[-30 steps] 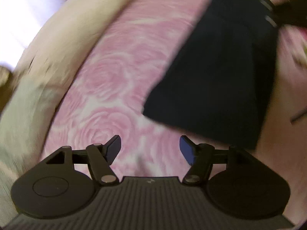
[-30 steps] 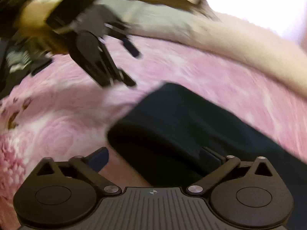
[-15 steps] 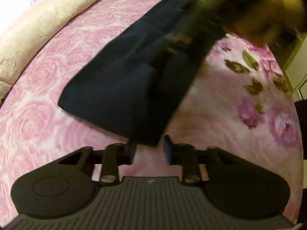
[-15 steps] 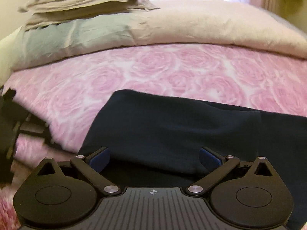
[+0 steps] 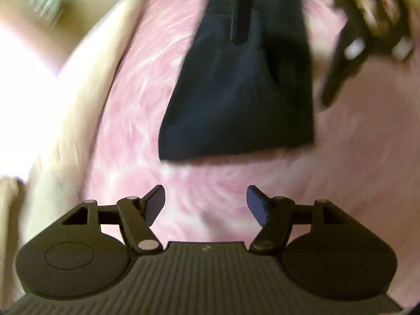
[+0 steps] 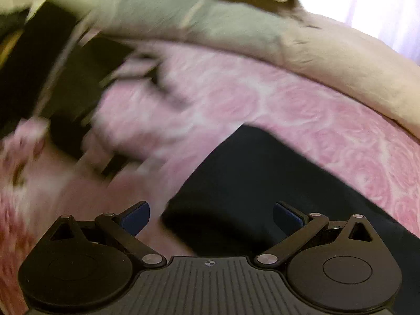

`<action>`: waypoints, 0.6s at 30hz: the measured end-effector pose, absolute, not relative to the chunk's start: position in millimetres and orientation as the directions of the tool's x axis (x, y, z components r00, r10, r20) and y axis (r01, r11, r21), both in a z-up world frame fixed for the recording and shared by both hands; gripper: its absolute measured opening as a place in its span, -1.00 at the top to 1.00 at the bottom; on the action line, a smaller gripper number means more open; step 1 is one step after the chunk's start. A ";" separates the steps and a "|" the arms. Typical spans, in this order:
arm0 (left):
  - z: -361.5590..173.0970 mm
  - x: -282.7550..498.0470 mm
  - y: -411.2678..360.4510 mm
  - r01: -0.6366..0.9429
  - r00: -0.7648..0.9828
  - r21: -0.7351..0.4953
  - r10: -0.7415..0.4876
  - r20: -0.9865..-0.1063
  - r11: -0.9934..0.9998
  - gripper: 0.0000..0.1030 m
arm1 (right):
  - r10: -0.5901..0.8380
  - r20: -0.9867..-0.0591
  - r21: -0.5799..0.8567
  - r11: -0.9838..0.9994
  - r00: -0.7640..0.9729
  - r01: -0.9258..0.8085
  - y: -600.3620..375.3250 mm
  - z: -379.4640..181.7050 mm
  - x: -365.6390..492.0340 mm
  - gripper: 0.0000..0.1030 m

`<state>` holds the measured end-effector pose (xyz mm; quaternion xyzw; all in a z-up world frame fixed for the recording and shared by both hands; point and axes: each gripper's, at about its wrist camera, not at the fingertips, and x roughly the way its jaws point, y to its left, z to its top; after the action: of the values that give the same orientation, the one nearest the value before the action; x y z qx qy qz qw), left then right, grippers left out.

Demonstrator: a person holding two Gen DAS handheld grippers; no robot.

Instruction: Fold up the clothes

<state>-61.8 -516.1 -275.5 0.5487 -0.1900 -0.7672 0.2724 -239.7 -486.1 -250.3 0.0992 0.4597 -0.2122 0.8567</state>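
Two grippers hang over a bed, and we see both with fingers spread wide, gripping nothing. Our left gripper [image 5: 206,204] hovers above the pink rose-patterned bedspread [image 5: 210,183], with the folded dark navy garment [image 5: 241,99] lying flat just ahead of it. Our right gripper [image 6: 211,216] sits over that garment's near edge [image 6: 262,183]. A cream duvet [image 6: 341,63] is bunched along the far side, beside a pale green blanket [image 6: 210,18]. Bright window light [image 6: 380,5] glares behind. Both views are motion-blurred.
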 end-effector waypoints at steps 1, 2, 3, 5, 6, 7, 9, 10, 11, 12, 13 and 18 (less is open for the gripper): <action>-279.5 -61.1 -518.2 0.136 -0.252 0.629 -0.641 -0.725 -0.765 -0.27 | -0.269 -0.838 -0.031 0.892 0.475 0.451 -478.0 -254.0 -240.0 -0.99; -283.6 -60.4 -520.3 0.062 -0.257 0.664 -0.655 -0.711 -0.745 -0.27 | -0.265 -0.844 -0.019 0.883 0.467 0.469 -474.0 -256.7 -243.6 -0.98; -287.7 -59.8 -522.5 -0.012 -0.264 0.694 -0.667 -0.697 -0.720 -0.27 | -0.261 -0.849 -0.005 0.873 0.459 0.488 -470.3 -258.8 -247.6 -0.98; -298.1 -61.7 -531.0 -0.139 -0.303 0.718 -0.661 -0.687 -0.682 -0.27 | -0.262 -0.858 0.017 0.846 0.442 0.533 -467.3 -259.1 -257.5 -0.98; -303.2 -62.7 -535.3 -0.199 -0.322 0.726 -0.656 -0.683 -0.658 -0.27 | -0.265 -0.861 0.021 0.834 0.433 0.551 -466.6 -259.2 -262.2 -0.98; -307.4 -64.3 -540.7 -0.243 -0.343 0.728 -0.645 -0.683 -0.641 -0.28 | -0.272 -0.864 0.015 0.827 0.424 0.562 -466.8 -259.4 -266.3 -0.98; -314.3 -68.1 -550.0 -0.319 -0.390 0.737 -0.626 -0.675 -0.596 -0.29 | -0.285 -0.869 0.004 0.813 0.405 0.582 -467.2 -259.8 -274.5 -0.99; -316.7 -70.2 -553.6 -0.352 -0.413 0.742 -0.616 -0.671 -0.571 -0.28 | -0.292 -0.871 -0.002 0.806 0.395 0.592 -467.5 -260.0 -278.5 -0.99; -315.7 -72.3 -558.3 -0.373 -0.419 0.727 -0.595 -0.686 -0.576 -0.27 | -0.301 -0.871 -0.015 0.805 0.387 0.592 -466.7 -260.5 -280.7 -0.99; -314.7 -74.4 -563.0 -0.394 -0.423 0.713 -0.574 -0.701 -0.580 -0.14 | -0.318 -0.867 -0.050 0.821 0.383 0.569 -463.1 -262.0 -277.7 -0.99; -313.5 -76.5 -567.7 -0.412 -0.427 0.698 -0.553 -0.716 -0.586 0.20 | -0.335 -0.862 -0.085 0.835 0.379 0.544 -459.6 -263.4 -274.8 -0.99; -293.9 -86.2 -585.7 -0.277 -0.390 0.624 -0.508 -0.768 -0.731 0.55 | -0.444 -0.801 -0.284 0.872 0.401 0.398 -444.2 -274.1 -249.7 -0.99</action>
<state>-86.2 -585.7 -293.9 0.5468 -0.3586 -0.7526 0.0768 -249.7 -444.2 -274.1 -0.0234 0.4857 -0.2517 0.8368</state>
